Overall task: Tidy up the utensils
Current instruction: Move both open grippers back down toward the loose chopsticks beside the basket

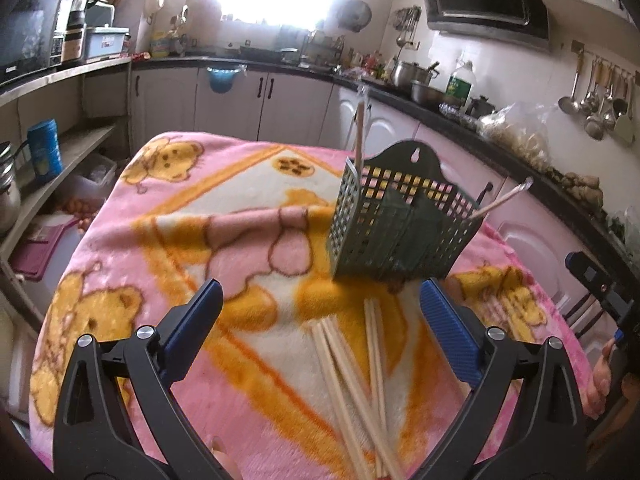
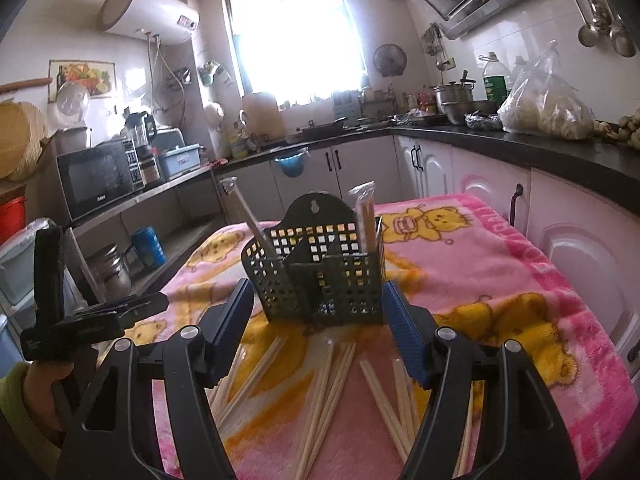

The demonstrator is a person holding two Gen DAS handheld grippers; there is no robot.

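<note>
A dark green perforated utensil caddy (image 1: 394, 226) (image 2: 320, 276) stands upright on a pink bear-print blanket (image 1: 224, 216) (image 2: 480, 264). Two wrapped chopstick pairs (image 1: 361, 128) (image 2: 366, 216) stick up out of it, one at each end. Several loose wooden chopsticks (image 1: 352, 392) (image 2: 328, 392) lie scattered on the blanket in front of the caddy. My left gripper (image 1: 320, 304) is open, hovering over the loose chopsticks just short of the caddy. My right gripper (image 2: 318, 300) is open too, its blue pads (image 2: 404, 332) flanking the caddy's near face without touching it.
Kitchen counters (image 2: 500, 140) with pots, bottles and a plastic bag run along the right and back. Shelves (image 1: 76, 148) with a blue tin and a microwave (image 2: 98, 184) stand on the left. The other gripper and a hand (image 2: 48, 364) sit at the left edge of the right wrist view.
</note>
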